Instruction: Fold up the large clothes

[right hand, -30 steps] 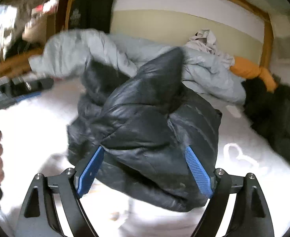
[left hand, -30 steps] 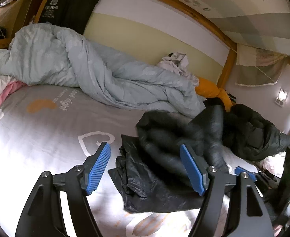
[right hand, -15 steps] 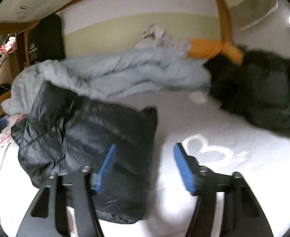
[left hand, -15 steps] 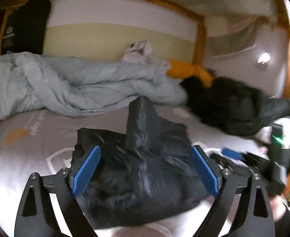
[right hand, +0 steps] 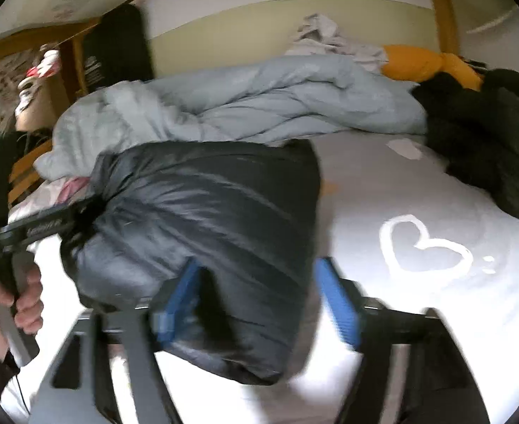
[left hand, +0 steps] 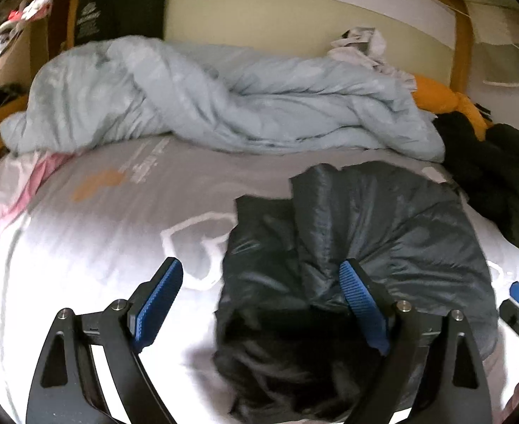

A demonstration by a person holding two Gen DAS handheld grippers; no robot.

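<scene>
A black puffer jacket (left hand: 365,247) lies bunched and partly folded on the grey bed sheet (left hand: 100,229). My left gripper (left hand: 259,304) is open, low over the jacket's left part, with its right finger against the jacket. In the right wrist view the jacket (right hand: 206,219) looks like a rolled bundle. My right gripper (right hand: 259,300) is open with the jacket's near edge between its fingers. The left gripper's body (right hand: 30,233) and the hand holding it show at that view's left, touching the jacket.
A crumpled light-blue duvet (left hand: 224,106) lies along the back of the bed against the wall. A second dark jacket (left hand: 499,169) and an orange bundle (left hand: 443,102) are at the right. A wooden bed frame (left hand: 460,46) rises behind. A pink cloth (left hand: 19,190) lies at left.
Both grippers have swung back to the left. The jacket's raised sleeve has dropped and the jacket now lies more bundled. My right gripper has moved onto the jacket's edge.
</scene>
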